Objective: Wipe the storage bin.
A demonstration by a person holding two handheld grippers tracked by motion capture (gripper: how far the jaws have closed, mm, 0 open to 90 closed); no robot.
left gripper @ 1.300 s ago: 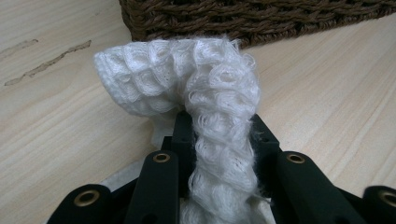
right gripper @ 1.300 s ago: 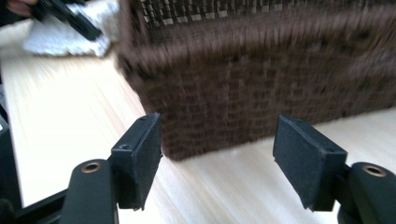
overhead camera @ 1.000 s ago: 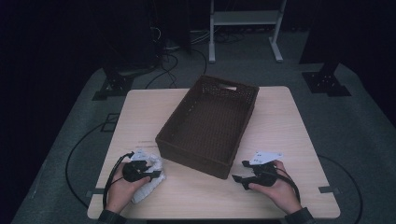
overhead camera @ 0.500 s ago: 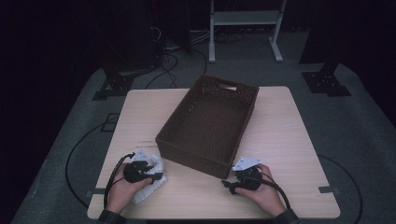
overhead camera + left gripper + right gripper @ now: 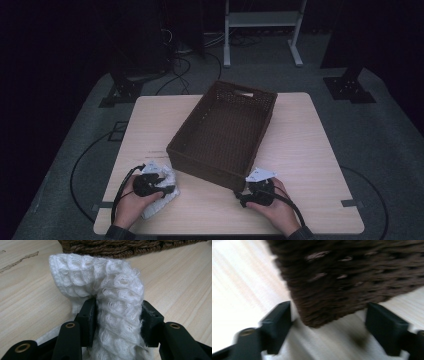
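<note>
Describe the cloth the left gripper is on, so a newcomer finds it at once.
Start at the dark woven basket on the table. Off its near left corner lies a white waffle-knit cloth, between the left gripper's jaws. It is the only white, soft thing there.

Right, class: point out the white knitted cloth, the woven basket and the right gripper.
white knitted cloth [image 5: 117,312]: left gripper view, the fold between the jaws.
woven basket [image 5: 200,167]: high view, its near wall.
right gripper [image 5: 239,197]: high view, midway between its fingertips.

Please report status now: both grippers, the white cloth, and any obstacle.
Left gripper jaws just opening, white waffle-knit cloth between them. Right gripper open at corner of dark brown woven basket. Basket directly ahead of cloth.
</note>
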